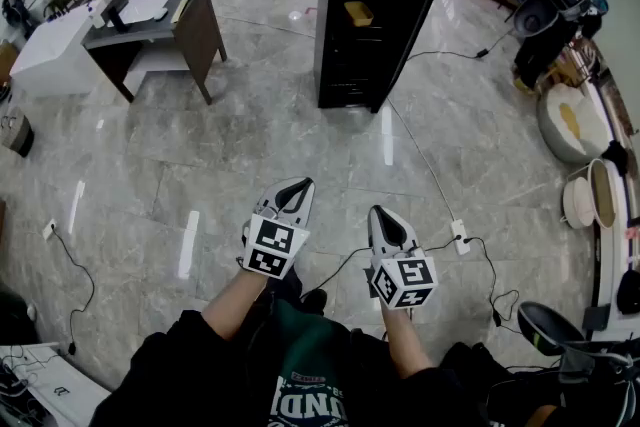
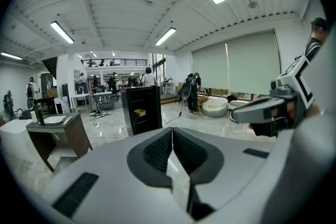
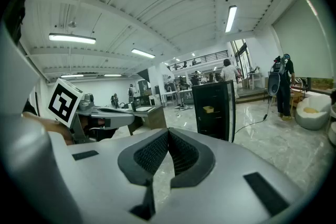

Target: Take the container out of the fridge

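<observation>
A black fridge [image 1: 368, 20] stands far ahead across the marble floor, its front open to dark shelves. A small yellow container [image 1: 358, 13] sits on an upper shelf inside; it also shows in the left gripper view [image 2: 139, 112] and the right gripper view [image 3: 208, 109]. My left gripper [image 1: 301, 186] and right gripper [image 1: 379, 213] are held side by side in front of my body, well short of the fridge. Both are shut with nothing between the pads, tips touching [image 2: 171, 131] [image 3: 168, 132].
A dark desk [image 1: 155, 30] with papers stands at the far left beside a white counter [image 1: 50, 50]. A power cable [image 1: 425, 160] runs from the fridge to a socket strip [image 1: 460, 237]. Beanbags and bags lie along the right wall [image 1: 572, 120]. People stand in the background.
</observation>
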A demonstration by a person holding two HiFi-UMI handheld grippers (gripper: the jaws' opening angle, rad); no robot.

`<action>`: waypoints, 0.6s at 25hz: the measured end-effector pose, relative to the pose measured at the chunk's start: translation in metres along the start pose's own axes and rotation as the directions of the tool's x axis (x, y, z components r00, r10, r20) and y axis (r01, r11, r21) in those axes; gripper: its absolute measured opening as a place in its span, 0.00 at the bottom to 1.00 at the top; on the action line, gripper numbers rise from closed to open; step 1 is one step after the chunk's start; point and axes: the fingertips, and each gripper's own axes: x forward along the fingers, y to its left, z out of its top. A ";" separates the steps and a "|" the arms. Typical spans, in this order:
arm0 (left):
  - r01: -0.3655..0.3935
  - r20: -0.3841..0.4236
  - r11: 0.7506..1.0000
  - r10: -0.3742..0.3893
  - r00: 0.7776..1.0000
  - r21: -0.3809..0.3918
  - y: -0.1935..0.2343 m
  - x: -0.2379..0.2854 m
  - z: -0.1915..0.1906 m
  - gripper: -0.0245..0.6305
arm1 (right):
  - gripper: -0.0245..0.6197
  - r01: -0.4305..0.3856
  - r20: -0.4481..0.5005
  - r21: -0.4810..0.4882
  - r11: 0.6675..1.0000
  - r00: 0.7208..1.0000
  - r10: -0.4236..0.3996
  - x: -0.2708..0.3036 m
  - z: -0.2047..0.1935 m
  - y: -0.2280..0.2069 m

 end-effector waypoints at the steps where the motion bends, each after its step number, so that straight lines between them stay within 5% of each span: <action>1: 0.001 -0.002 1.000 -0.001 1.000 -0.007 0.001 -0.002 -0.002 0.06 | 0.09 0.004 0.010 0.003 1.000 1.000 -0.004 0.000 0.002 0.000; 15: 0.041 0.028 0.999 -0.040 0.999 -0.017 0.002 -0.024 -0.011 0.06 | 0.09 -0.010 0.050 0.021 1.000 0.999 0.009 -0.001 0.004 0.019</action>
